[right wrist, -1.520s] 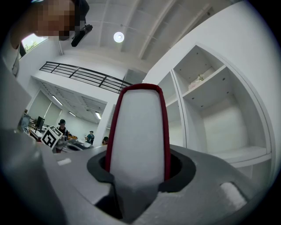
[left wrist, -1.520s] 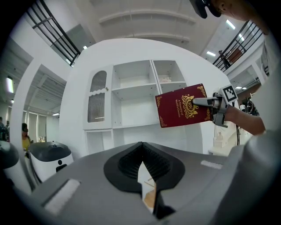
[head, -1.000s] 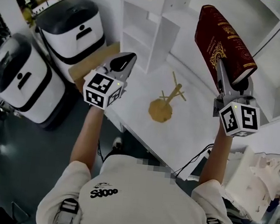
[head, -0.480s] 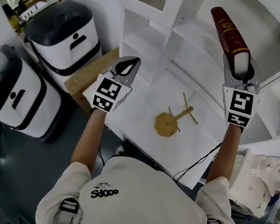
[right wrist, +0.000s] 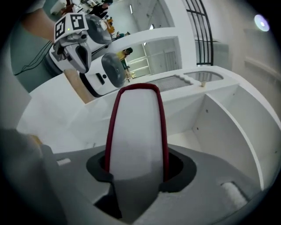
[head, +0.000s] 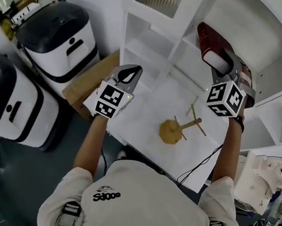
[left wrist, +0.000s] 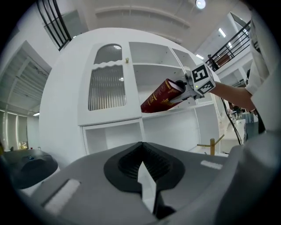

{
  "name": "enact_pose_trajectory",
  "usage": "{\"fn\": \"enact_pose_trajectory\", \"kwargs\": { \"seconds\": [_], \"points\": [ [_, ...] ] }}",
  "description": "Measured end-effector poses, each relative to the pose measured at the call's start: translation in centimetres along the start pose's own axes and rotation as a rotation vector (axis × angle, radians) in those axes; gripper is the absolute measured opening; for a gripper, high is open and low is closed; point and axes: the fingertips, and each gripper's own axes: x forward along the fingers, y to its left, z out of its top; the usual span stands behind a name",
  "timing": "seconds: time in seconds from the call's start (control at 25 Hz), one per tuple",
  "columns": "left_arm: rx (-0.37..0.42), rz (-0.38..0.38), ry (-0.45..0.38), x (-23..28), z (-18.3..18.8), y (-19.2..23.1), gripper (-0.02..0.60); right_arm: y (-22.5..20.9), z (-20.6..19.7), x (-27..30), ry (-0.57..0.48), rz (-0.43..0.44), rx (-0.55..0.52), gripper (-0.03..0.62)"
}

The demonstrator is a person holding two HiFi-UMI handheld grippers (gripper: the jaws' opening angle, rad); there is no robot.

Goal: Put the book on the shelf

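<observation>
The maroon hardback book [head: 212,40] is clamped across its covers by the right claw [head: 225,68] in the upper right of the head view. It is held tilted with its far end at the white shelf [head: 185,44], apparently so that it can be slid into the open compartment. A gold-ornamented cover and white page block are shown, while the left claw [head: 126,76], closed on nothing, is kept aside at centre left.

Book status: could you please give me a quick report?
Left gripper shut, empty. Right gripper shut on book. Book tilted at shelf opening. Nothing blocking.
</observation>
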Motion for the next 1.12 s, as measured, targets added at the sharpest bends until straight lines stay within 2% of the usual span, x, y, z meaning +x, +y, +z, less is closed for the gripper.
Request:
{"fn": "enact_pose_trajectory", "kwargs": {
  "seconds": [0.16,0.36,0.52,0.64,0.76,0.92,1.12],
  "points": [
    [-0.040,-0.023,-0.003,0.3,-0.9,1.1,0.017,2.4,1.0,1.6,0.044,0.099,-0.039,0.273],
    [-0.087,-0.044,0.008,0.7,-2.4,2.4,0.018,3.7,0.8,3.4,0.080,0.175,0.029,0.322],
    [-0.103,-0.060,0.024,1.1,-3.6,2.7,0.018,3.7,0.8,5.0,0.102,0.195,0.079,0.334],
    [-0.109,-0.073,0.029,1.6,-4.1,2.8,0.018,4.0,1.2,6.4,0.112,0.233,0.134,0.368],
    [-0.118,-0.085,0.036,2.0,-4.7,2.9,0.018,4.1,1.9,7.6,0.137,0.236,0.155,0.368],
    [-0.122,-0.095,0.040,2.8,-5.1,3.4,0.018,4.1,2.8,9.5,0.158,0.242,0.146,0.380],
    [-0.128,-0.101,0.040,3.6,-5.4,4.3,0.018,3.7,1.5,11.2,0.194,0.239,0.120,0.387]
  ]
}}
